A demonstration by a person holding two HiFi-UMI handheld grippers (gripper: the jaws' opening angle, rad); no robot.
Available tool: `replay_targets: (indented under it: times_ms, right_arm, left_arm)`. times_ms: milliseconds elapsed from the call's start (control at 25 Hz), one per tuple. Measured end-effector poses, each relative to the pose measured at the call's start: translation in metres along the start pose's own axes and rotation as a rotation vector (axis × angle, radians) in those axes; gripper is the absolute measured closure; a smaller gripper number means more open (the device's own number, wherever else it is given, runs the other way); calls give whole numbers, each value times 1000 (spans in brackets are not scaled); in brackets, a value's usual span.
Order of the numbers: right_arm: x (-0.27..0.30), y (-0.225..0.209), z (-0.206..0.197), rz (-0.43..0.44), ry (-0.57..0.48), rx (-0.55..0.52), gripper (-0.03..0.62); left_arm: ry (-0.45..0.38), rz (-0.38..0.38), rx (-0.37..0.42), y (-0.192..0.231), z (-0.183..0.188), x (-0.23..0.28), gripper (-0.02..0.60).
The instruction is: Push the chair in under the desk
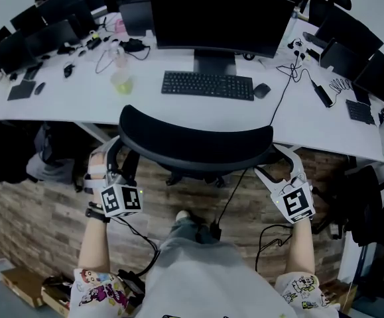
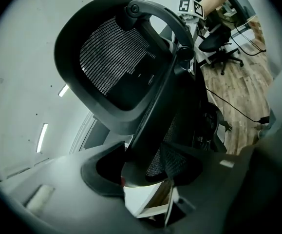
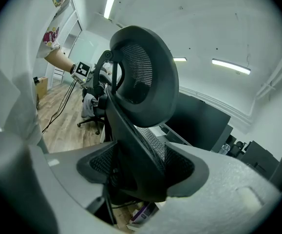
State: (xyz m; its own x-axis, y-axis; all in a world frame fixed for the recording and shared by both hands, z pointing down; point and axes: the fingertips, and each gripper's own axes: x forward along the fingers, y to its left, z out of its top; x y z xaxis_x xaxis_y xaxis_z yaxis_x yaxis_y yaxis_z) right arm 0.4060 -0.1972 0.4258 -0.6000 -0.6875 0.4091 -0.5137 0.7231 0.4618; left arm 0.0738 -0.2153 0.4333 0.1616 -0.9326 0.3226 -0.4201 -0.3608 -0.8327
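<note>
A black mesh office chair (image 1: 195, 146) stands with its backrest top just in front of the white desk (image 1: 65, 101), seen from above in the head view. My left gripper (image 1: 117, 154) holds the backrest's left edge and my right gripper (image 1: 281, 161) its right edge. In the left gripper view the chair's frame (image 2: 153, 111) fills the gap of the left gripper (image 2: 145, 167), under the headrest (image 2: 111, 67). In the right gripper view the backrest spine (image 3: 131, 140) sits tight in the right gripper (image 3: 141, 172). Both are shut on the backrest. The seat and wheels are hidden.
On the desk are a large monitor (image 1: 221, 15), a keyboard (image 1: 207, 85), a mouse (image 1: 261, 90) and loose cables (image 1: 291, 68). Dark chairs (image 1: 371, 204) stand at the right, a dark bundle (image 1: 9, 151) at the left. Boxes (image 1: 29, 285) lie on the wood floor.
</note>
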Motion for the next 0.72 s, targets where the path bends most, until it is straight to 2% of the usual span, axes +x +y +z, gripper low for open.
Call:
replay_targets:
  times_ms: [720]
  right_arm:
    - [34, -27, 2, -25, 22, 9, 291]
  left_arm:
    - [2, -15, 14, 21, -7, 45, 342]
